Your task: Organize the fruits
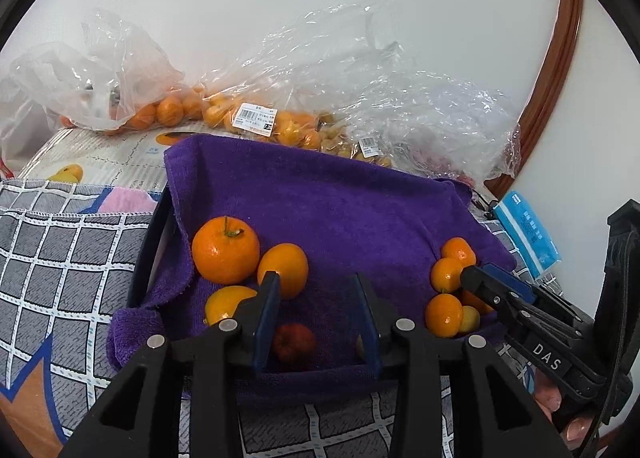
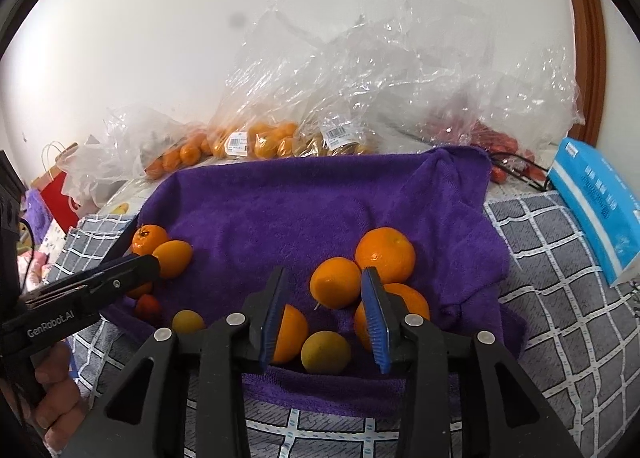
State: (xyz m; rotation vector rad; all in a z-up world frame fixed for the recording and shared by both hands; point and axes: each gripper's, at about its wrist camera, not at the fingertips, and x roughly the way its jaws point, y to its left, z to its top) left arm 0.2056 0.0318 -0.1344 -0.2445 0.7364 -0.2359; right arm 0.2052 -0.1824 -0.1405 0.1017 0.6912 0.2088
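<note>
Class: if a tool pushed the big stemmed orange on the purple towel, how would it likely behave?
The stemmed orange looks round, so it would probably roll. The soft purple towel may slow it. It touches a smaller oval fruit, which would likely get nudged.

Both tongs, left (image 1: pixel 316 300) and right (image 2: pixel 326 294), hang low with jaws parted, holding nothing.
</note>
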